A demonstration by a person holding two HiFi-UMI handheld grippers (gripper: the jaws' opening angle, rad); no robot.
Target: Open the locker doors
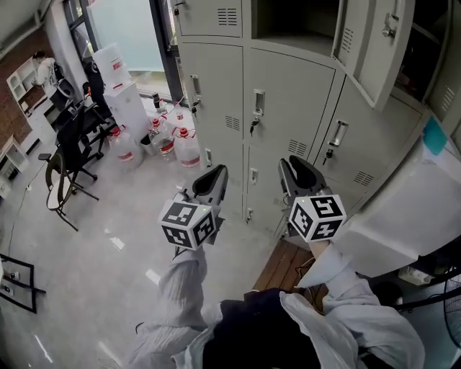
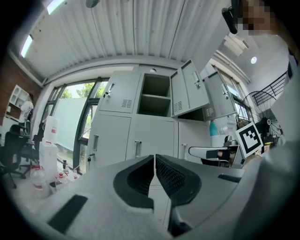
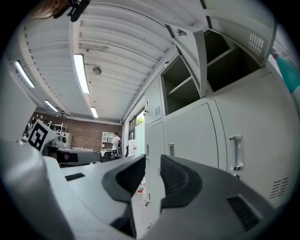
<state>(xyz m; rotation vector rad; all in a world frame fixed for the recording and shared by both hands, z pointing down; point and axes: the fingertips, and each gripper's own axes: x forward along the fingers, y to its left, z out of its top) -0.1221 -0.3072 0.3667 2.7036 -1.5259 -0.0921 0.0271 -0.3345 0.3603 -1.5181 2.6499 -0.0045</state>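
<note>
A bank of grey lockers (image 1: pixel 288 108) stands ahead of me. Two top doors (image 1: pixel 382 43) hang open over an empty compartment (image 1: pixel 295 18). The middle doors are closed, with handles (image 1: pixel 259 103) showing on them. My left gripper (image 1: pixel 216 176) hangs in the air short of the lockers, its jaws shut with nothing between them (image 2: pixel 154 157). My right gripper (image 1: pixel 295 169) is beside it, also clear of the lockers. Its jaws stand a little apart on empty air (image 3: pixel 153 159). A closed door's handle (image 3: pixel 236 152) lies off to its right.
Several water bottles (image 1: pixel 169 140) and white boxes (image 1: pixel 119 86) stand at the lockers' left end by a window. Office chairs (image 1: pixel 68 158) are further left. A white cabinet (image 1: pixel 403 209) with a teal bottle (image 1: pixel 434 135) crowds the right. Wooden boards (image 1: pixel 284 267) lie at my feet.
</note>
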